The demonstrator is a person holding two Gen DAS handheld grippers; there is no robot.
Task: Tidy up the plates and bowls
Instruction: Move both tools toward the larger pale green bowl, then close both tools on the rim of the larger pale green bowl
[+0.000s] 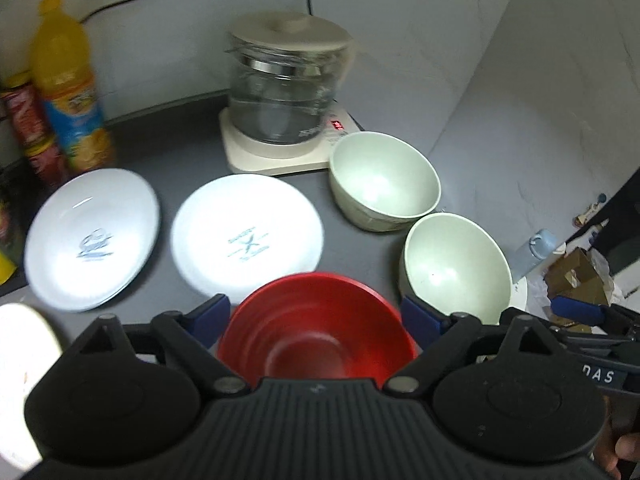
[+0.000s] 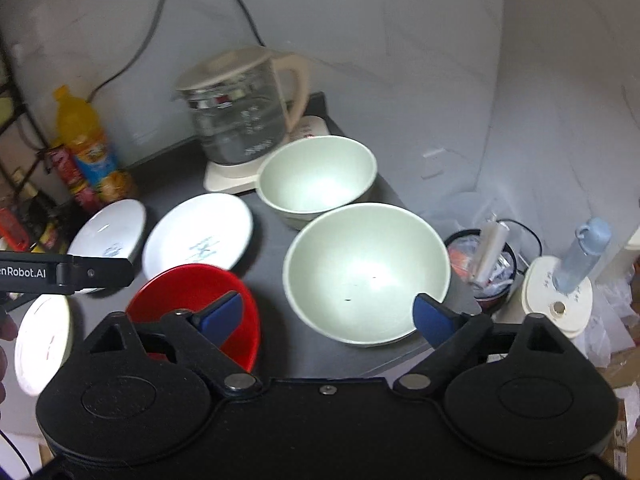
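Straddling the red bowl [image 1: 316, 336], the left gripper [image 1: 316, 316] points steeply down at the grey countertop [image 1: 180, 152], with its jaws apart and one blue pad on each side of the bowl's rim. Whether the pads touch the rim cannot be told from the left wrist view; no clamping is visible.

The right gripper [image 2: 328, 314] hangs above the near green bowl [image 2: 366, 272], also with its jaws apart. Its right fingertip [image 2: 430, 318] overlaps the near right rim of that bowl, while its left fingertip [image 2: 220, 314] lies over the red bowl. Contact cannot be confirmed from the right wrist view.

Layout of the task items on the countertop:
- The red bowl sits nearest, upright, left of the near green bowl.
- The far green bowl [image 1: 384, 180] stands just behind the near green bowl, apparently touching it, and close to the kettle base [image 1: 272, 156].
- The patterned plate [image 1: 246, 236] lies just beyond the red bowl, in the middle of the counter.
- The second patterned plate [image 1: 92, 236] lies to the left of the first, with a narrow gap between them.
- A further white plate [image 2: 42, 346] lies at the near left edge.

Other items: a glass kettle [image 1: 284, 92] stands on its base at the far wall. An orange drink bottle [image 1: 68, 88] and a red snack can [image 1: 34, 128] stand at the far left. A pale blue bottle [image 2: 582, 256] is visible off the counter to the right.
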